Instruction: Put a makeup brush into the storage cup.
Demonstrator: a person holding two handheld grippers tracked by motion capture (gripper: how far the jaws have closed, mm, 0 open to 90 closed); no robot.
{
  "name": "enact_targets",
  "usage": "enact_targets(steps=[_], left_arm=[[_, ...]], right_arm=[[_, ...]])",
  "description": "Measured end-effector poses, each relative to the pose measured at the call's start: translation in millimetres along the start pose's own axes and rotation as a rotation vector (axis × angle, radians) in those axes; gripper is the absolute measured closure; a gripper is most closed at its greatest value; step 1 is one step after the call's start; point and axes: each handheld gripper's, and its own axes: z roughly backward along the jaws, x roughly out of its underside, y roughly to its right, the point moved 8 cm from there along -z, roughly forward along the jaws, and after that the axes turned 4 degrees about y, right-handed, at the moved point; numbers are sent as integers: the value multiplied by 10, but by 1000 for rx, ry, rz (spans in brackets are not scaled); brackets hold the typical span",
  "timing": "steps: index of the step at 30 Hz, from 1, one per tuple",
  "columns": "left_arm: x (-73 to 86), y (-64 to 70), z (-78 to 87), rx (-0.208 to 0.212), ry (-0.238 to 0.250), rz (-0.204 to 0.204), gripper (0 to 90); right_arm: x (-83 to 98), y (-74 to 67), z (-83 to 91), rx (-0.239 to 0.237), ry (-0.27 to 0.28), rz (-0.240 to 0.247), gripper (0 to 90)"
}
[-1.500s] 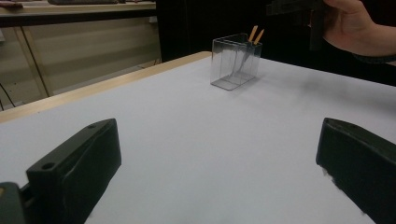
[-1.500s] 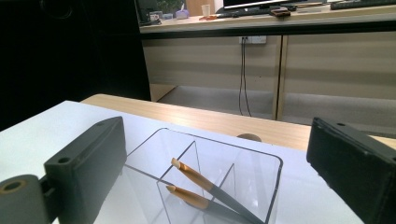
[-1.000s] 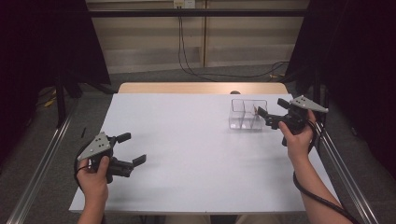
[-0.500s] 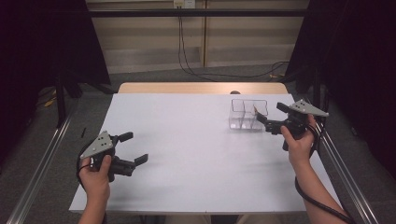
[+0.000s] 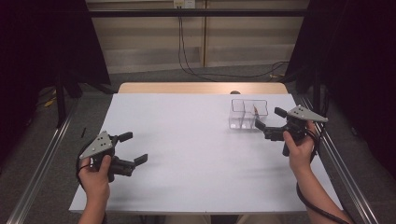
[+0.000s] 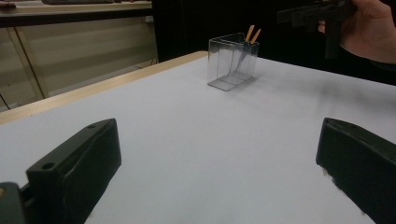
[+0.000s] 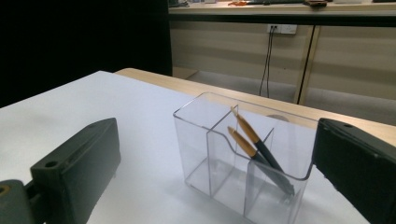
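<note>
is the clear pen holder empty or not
Not empty: the clear holder stands upright with two pens leaning in one compartment; the others look empty.

wide bare white tabletop (image 5: 196, 140) open for passing, clear plastic divided holder (image 5: 247, 113) with two orange-tipped pens (image 7: 257, 149) blocking the far right corner

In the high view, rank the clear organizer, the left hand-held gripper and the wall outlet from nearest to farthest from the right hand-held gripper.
1. Clear organizer, just left of the right hand-held gripper.
2. Left hand-held gripper, across the table near the front-left.
3. Wall outlet, on the far wall.
</note>
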Motion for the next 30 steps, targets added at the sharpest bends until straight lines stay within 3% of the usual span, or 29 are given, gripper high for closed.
enact_targets(steps=[30], left_arm=[[-7, -2, 15, 1, 3, 3, 0]], right_arm=[[211, -165, 199, -57, -34, -9, 7]])
